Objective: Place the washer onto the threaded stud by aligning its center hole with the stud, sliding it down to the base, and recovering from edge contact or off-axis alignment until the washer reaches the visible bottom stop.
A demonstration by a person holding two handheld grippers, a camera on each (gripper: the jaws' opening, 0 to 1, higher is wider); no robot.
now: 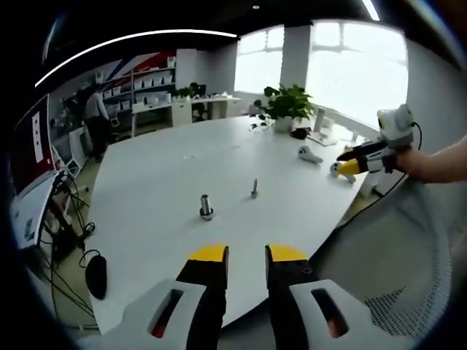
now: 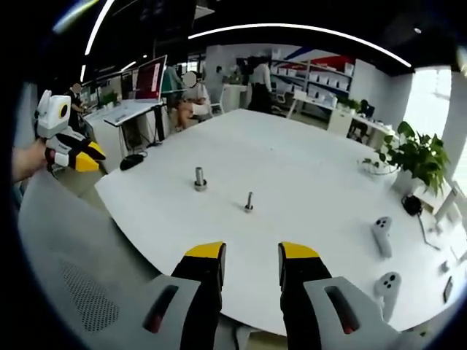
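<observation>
No brand name or readable writing is showing on anything here. The left gripper (image 1: 246,257) is hovering off the near edge of the white, smooth, rounded worktop (image 1: 160,182), its black, yellow-tipped jaws standing apart with nothing between them. Ahead of it and a little to its left, a short metal cylinder with a wider ring at its foot (image 1: 206,207) is standing upright on the worktop; whether that ring is the washer cannot be told. Farther ahead and slightly right, the thin threaded stud (image 1: 255,187) is standing upright, well apart from the cylinder. The right gripper (image 2: 252,255) is likewise hanging off the worktop edge with its jaws apart and empty, the stud (image 2: 249,201) straight ahead of it and the cylinder (image 2: 199,178) ahead to its left. Two white, glossy handheld controllers (image 2: 381,235) are lying to the right gripper's right, and a leafy potted plant (image 2: 417,157) is standing beyond them.
</observation>
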